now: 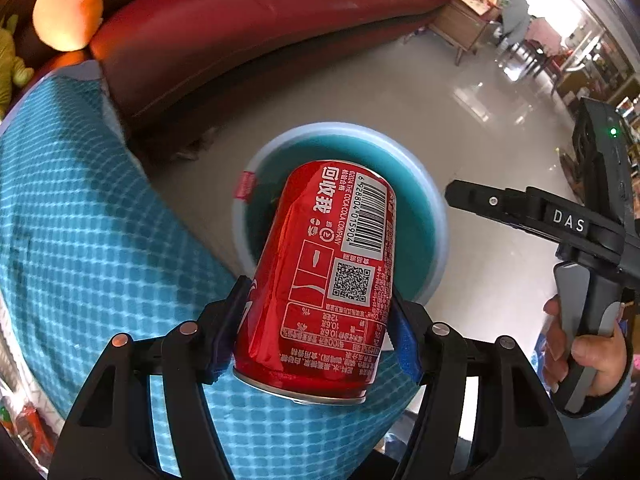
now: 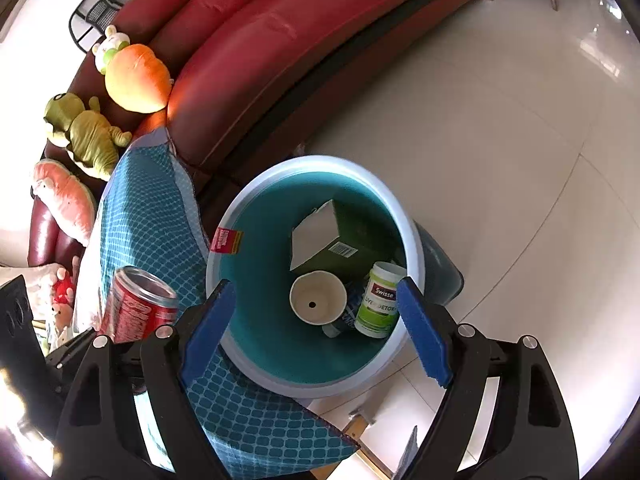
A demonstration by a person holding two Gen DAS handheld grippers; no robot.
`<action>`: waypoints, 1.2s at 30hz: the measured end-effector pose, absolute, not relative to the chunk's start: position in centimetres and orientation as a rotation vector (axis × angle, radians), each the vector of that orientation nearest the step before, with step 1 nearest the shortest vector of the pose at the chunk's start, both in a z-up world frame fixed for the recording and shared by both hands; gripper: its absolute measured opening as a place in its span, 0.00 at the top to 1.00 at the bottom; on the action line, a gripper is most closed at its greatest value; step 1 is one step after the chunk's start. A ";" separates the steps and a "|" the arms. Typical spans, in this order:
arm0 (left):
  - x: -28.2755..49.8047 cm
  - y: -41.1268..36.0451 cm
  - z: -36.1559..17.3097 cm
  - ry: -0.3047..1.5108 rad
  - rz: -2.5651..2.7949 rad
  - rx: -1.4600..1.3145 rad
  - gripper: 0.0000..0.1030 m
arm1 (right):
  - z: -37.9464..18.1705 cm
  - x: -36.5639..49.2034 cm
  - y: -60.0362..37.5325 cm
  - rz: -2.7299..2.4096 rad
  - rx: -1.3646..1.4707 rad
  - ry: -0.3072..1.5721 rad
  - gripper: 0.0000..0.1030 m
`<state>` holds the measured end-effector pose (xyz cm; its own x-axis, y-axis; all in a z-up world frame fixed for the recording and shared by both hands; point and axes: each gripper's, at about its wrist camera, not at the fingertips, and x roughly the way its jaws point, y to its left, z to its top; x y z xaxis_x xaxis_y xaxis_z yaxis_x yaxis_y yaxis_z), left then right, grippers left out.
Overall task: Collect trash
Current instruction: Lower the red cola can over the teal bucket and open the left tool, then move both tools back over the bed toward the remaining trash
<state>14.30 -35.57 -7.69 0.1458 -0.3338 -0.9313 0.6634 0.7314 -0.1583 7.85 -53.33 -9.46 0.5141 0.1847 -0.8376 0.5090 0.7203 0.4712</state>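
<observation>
We saw a glossy metal can (image 1: 320, 280), smooth plastic bin (image 2: 408, 216), matt cardboard box (image 2: 320, 236), glossy red leather sofa (image 2: 280, 40), quilted blue cloth (image 1: 80, 220), polished floor tiles (image 2: 500, 140).

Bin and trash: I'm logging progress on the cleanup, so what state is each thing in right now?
Red cola can: clamped in the left gripper, not yet in the bin.
Teal bin: open-topped, partly filled.
Green carton: in the bin, tilted.
Swisse bottle: in the bin, capped.
White cup: in the bin.
Right gripper: fingers apart, holding nothing.
</observation>
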 end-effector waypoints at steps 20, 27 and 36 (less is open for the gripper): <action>14.2 -29.7 -7.8 1.243 -0.679 0.218 0.10 | -8.0 8.4 -51.3 -0.243 0.749 1.073 0.17; 13.6 -26.8 -6.6 1.214 -0.671 0.192 0.09 | -6.7 8.5 -49.2 -0.234 0.714 1.080 0.17; 13.2 -22.4 -5.3 1.189 -0.650 0.127 0.09 | -5.1 9.6 -45.1 -0.202 0.659 1.093 0.17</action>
